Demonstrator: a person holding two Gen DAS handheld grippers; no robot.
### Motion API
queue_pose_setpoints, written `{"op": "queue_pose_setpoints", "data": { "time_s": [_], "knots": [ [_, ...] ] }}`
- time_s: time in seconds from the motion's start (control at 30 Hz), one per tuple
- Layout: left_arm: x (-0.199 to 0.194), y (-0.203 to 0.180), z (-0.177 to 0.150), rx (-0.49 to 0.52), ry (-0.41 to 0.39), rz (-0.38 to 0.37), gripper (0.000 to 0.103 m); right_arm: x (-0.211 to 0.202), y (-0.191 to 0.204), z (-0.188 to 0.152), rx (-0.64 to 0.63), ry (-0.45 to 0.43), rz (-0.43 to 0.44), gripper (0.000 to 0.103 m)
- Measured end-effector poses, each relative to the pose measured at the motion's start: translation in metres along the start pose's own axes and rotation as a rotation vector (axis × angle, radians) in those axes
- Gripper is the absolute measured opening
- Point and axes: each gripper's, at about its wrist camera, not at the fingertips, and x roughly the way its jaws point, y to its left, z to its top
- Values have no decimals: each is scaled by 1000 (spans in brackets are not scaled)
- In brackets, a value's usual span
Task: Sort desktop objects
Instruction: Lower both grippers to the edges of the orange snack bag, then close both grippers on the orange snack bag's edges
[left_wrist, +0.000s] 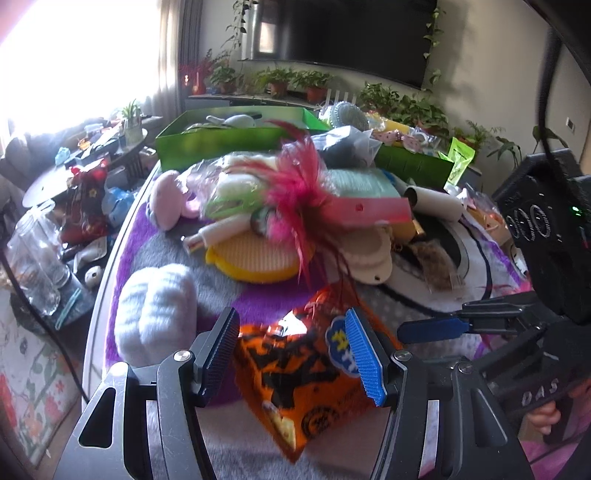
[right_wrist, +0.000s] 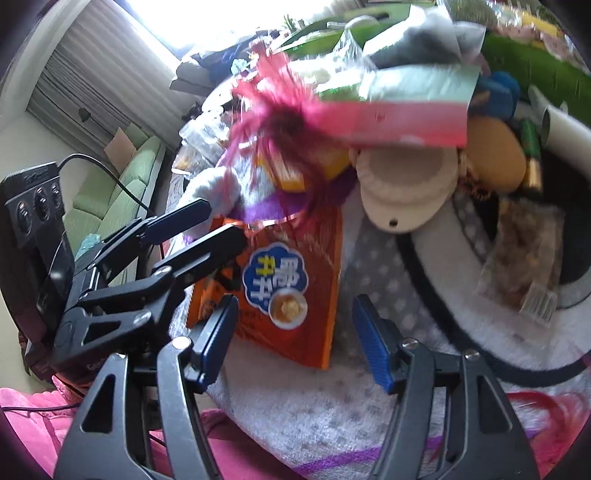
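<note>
An orange snack packet (left_wrist: 295, 373) with a blue cloud label stands tilted over the fluffy cloth. My left gripper (left_wrist: 291, 354) is shut on it, with a pad pressed on each side. In the right wrist view the same packet (right_wrist: 291, 280) lies between the fingers of my right gripper (right_wrist: 295, 336), which is open; its right pad (right_wrist: 373, 343) stands clear of the packet's edge. The left gripper (right_wrist: 221, 221) holds the packet's upper left corner there. Seen from the left wrist, the right gripper (left_wrist: 436, 319) is just right of the packet.
Behind the packet are a pink feather toy (left_wrist: 295, 184), a yellow round grater (left_wrist: 255, 258), a cream dumpling mould (right_wrist: 402, 184), a pink and green box (left_wrist: 369, 210) and green boxes (left_wrist: 221, 140). A white fluffy mitt (left_wrist: 155, 317) lies left. Glass jars (left_wrist: 33, 258) stand beyond the table's left edge.
</note>
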Motion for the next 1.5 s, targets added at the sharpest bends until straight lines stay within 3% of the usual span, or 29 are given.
{"op": "queue_pose_setpoints", "data": {
  "time_s": [0.17,0.3,0.77,1.0,1.17,1.5],
  "knots": [
    [-9,8,-9,-39,6,10,61,6,1,-2,-2,22,16,64],
    [-9,11,-16,-53,25,26,72,10,4,-1,-11,28,22,64],
    [8,24,-29,-168,95,-72,72,13,0,1,-10,41,37,66],
    [11,22,-28,-159,94,-75,72,14,1,2,-14,36,46,66],
    [11,17,-28,-116,89,-55,72,15,-1,1,-11,42,76,59],
    [11,13,-30,-114,85,-96,61,11,-6,-6,4,41,94,55]
  ]
}}
